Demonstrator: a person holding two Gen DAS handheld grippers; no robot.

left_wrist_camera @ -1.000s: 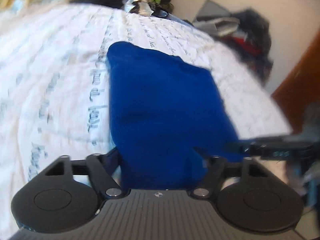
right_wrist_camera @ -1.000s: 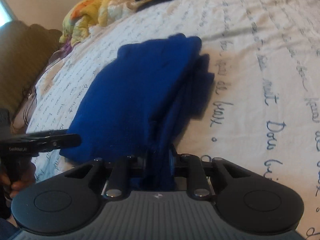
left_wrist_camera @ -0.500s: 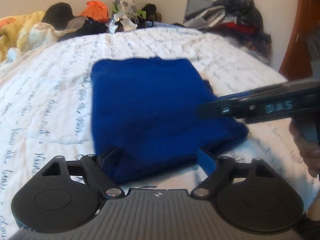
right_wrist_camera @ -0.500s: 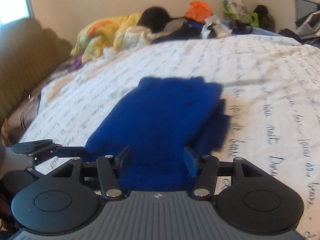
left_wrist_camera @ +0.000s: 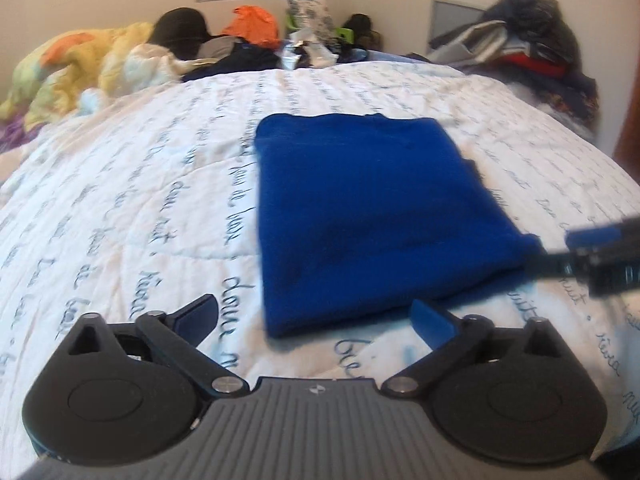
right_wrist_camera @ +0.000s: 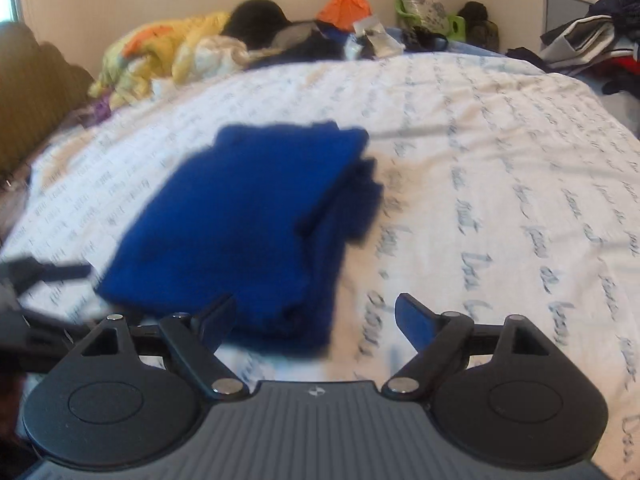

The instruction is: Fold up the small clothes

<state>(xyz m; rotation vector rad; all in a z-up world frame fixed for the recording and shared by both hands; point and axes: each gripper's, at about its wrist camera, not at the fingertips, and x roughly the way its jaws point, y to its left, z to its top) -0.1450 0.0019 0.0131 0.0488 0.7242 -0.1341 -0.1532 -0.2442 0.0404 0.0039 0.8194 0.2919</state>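
On the white quilted bed cover printed with blue script (left_wrist_camera: 168, 208) lies the folded royal-blue knit garment (left_wrist_camera: 368, 216) — a flat rectangle, its long axis running from 6 towards 12 o'clock in the left wrist view. Its near edge sits at 12 o'clock just ahead of the left tool (left_wrist_camera: 314, 320), whose jaws are opening with nothing between them. The right tool (right_wrist_camera: 314, 320) is opening too, also holding nothing — the garment lies ahead at about 11 o'clock. Both tools look about equally near, one at each near corner.
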